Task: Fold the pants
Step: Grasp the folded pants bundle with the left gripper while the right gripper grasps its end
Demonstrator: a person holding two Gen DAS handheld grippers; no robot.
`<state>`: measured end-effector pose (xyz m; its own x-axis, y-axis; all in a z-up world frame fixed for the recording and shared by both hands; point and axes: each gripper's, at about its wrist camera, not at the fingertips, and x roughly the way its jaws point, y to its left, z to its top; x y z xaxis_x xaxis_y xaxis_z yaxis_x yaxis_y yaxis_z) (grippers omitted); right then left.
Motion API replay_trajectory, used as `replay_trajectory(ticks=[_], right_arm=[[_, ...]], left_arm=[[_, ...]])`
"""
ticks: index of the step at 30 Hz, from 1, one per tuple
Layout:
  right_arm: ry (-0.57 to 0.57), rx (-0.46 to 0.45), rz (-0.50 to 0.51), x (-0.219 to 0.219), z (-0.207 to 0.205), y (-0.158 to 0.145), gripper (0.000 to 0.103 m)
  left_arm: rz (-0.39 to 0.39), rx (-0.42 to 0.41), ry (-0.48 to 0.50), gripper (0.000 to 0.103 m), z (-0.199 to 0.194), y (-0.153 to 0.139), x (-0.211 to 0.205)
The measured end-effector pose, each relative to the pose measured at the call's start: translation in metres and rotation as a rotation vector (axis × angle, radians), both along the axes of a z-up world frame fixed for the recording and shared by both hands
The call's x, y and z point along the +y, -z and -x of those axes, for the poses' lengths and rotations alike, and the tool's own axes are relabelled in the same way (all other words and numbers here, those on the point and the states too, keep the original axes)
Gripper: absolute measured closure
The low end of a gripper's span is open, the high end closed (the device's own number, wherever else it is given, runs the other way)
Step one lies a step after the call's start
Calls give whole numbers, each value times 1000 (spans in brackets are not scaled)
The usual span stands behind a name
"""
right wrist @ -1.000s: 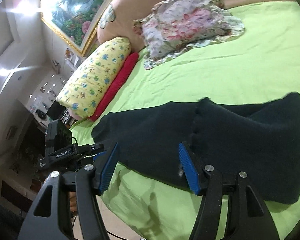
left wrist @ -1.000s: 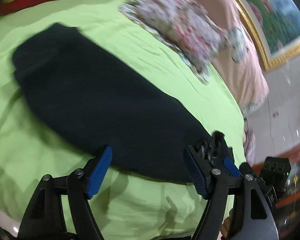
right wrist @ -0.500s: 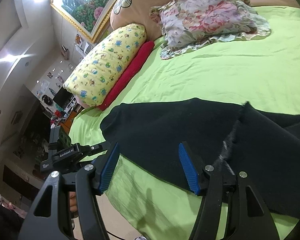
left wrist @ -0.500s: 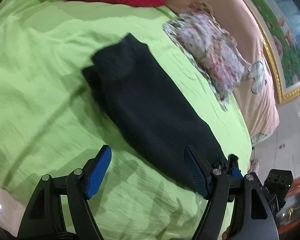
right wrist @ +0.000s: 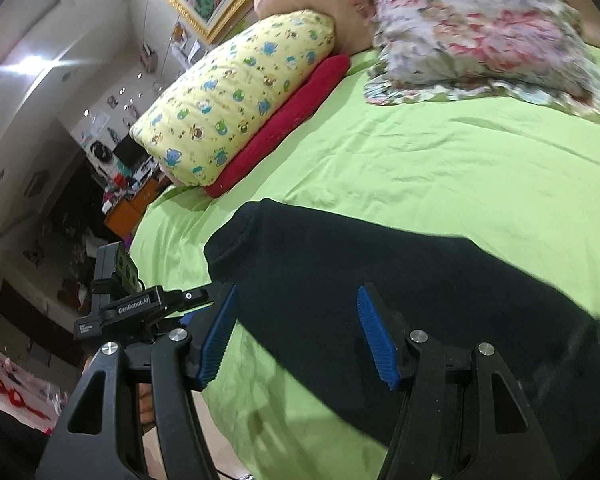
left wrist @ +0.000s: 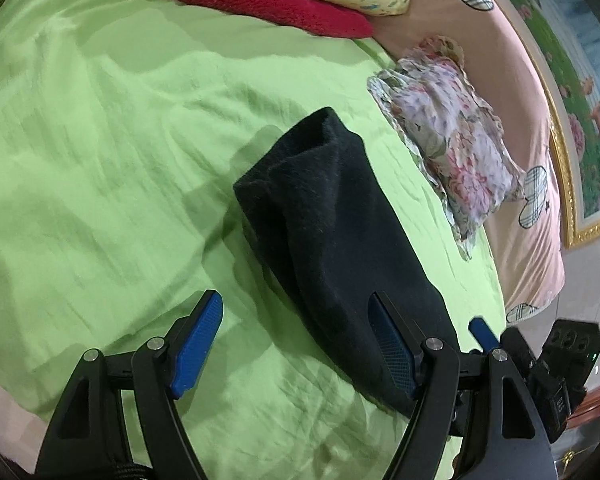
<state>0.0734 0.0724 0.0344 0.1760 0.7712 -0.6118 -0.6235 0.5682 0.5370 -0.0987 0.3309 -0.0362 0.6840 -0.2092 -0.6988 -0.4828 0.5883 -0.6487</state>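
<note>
Left hand-held gripper: jaws apart, nothing between the blue ribbed pads; it hovers over the near end of the pants, right pad above the dark cloth, left pad above bare sheet.
Right hand-held gripper: jaws apart, clamped on nothing; its right pad hangs over the pants, its left pad over the sheet at their near edge.
Pants: dark, fuzzy knit, folded into a long narrow strip lying flat on the bed, running from near right to far centre in the left wrist view.
Bed sheet: lime green, softly wrinkled, covering a bed with a rounded edge.
Floral pillow: frilled, pale pink and grey, far right of the pants, apart from them.
Yellow pillow: cartoon print, resting on a red bolster at the far left.
Room: a gold-framed painting hangs above a peach headboard; cluttered shelves sit beyond the bed's left side.
</note>
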Motion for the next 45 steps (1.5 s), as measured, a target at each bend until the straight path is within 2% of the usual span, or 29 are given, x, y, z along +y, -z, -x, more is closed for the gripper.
replay_trajectory(ticks=[6, 15, 18, 23, 25, 26, 27, 30, 32, 35, 36, 37, 38, 40, 45], right_arm=[[-93, -30, 65, 44, -29, 3, 41], [-322, -76, 186, 128, -63, 16, 41], [-381, -62, 212, 150, -73, 21, 41], [-465, 14, 257, 180, -86, 41, 41], [-496, 41, 272, 185, -87, 49, 48], [-501, 48, 281, 187, -87, 54, 64], [-497, 52, 284, 186, -88, 55, 70], [-467, 85, 224, 175, -91, 53, 79], [-454, 92, 189, 167, -91, 49, 81], [-449, 82, 151, 156, -87, 41, 83], [-444, 82, 147, 153, -86, 39, 83], [-443, 80, 143, 151, -85, 38, 83], [-444, 78, 141, 149, -84, 36, 84], [-437, 66, 138, 147, -80, 34, 84], [-412, 59, 90, 133, -75, 22, 84]], left_arm=[[23, -7, -26, 27, -8, 5, 5], [12, -22, -53, 27, -19, 9, 8], [-5, -22, -51, 27, -21, 10, 7], [-24, -25, -54, 27, -24, 11, 5], [-41, -20, -44, 27, -27, 11, 4], [-44, -19, -41, 27, -28, 11, 5], [-46, -19, -41, 28, -29, 11, 5], [-50, -15, -44, 29, -34, 11, 6], [-74, 0, -44, 30, -39, 9, 4], [-155, 31, -35, 46, -48, 5, -1], [-170, 31, -25, 56, -50, 5, -2], [-155, 20, -9, 68, -51, 5, -2], [-126, 6, -4, 72, -50, 7, 0], [-84, -14, -16, 74, -48, 6, 2], [-109, -29, -14, 75, -47, -12, -7]])
